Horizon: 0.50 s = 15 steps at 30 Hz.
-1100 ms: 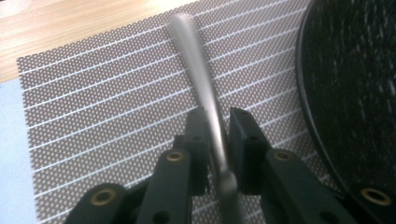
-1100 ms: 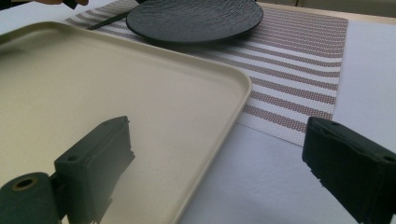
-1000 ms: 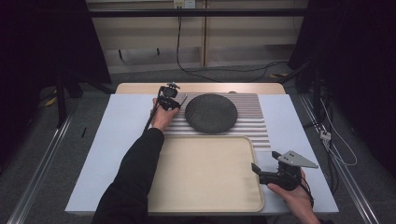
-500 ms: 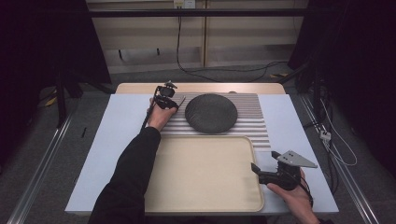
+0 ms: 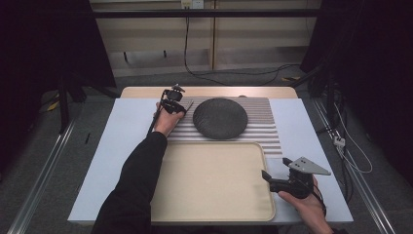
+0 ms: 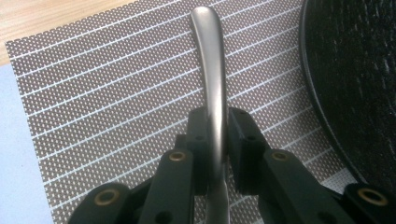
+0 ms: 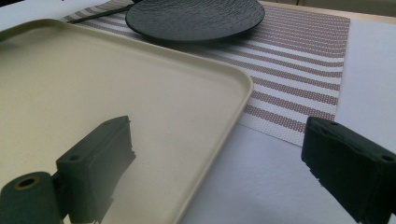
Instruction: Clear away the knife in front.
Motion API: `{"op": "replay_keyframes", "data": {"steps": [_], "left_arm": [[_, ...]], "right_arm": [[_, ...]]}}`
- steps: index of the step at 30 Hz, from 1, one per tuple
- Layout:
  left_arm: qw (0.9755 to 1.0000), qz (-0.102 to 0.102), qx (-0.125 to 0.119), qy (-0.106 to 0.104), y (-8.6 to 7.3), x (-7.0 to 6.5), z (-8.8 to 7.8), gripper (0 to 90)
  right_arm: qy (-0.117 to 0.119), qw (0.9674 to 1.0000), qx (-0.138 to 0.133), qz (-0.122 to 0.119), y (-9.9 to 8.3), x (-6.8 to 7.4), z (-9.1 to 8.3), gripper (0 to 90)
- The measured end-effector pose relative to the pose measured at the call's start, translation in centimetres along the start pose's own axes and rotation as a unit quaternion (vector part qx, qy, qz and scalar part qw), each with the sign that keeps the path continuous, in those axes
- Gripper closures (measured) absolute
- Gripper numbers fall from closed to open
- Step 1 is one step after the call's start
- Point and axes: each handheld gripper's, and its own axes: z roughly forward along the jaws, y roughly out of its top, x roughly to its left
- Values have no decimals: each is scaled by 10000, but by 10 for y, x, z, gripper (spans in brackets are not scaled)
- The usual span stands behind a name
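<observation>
So my left gripper (image 6: 215,154) grips the silver metal utensil handle (image 6: 212,88); right gripper (image 7: 224,172) gapes, cream tray (image 5: 214,185) unfilled.

A large beige rectangular tray (image 5: 214,183) lies at the near middle of the desk (image 5: 122,126). Behind the tray, touching its far edge, a striped woven placemat (image 5: 263,131) lies flat, and a round dark stone-textured plate (image 5: 220,118) rests on it. Left of that plate, over the placemat's left end, the left claw (image 5: 176,104) holds a slim grey metal utensil handle (image 6: 212,74). The right claw (image 5: 269,177) sits at the tray's near right corner, straddling its rim.
</observation>
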Motion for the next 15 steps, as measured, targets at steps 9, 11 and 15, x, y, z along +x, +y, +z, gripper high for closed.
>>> {"op": "replay_keyframes", "data": {"steps": [9,11,15], "left_arm": [[10000,26,43,10,2,0,0,799],[10000,8,67,25,2,1,-1,799],[9999,-37,120,44,1,7,-5,799]], "right_arm": [[-1,10000,-4,17,0,0,-1,88],[-1,10000,-2,11,0,0,-1,88],[-3,10000,4,13,0,-1,0,88]]}}
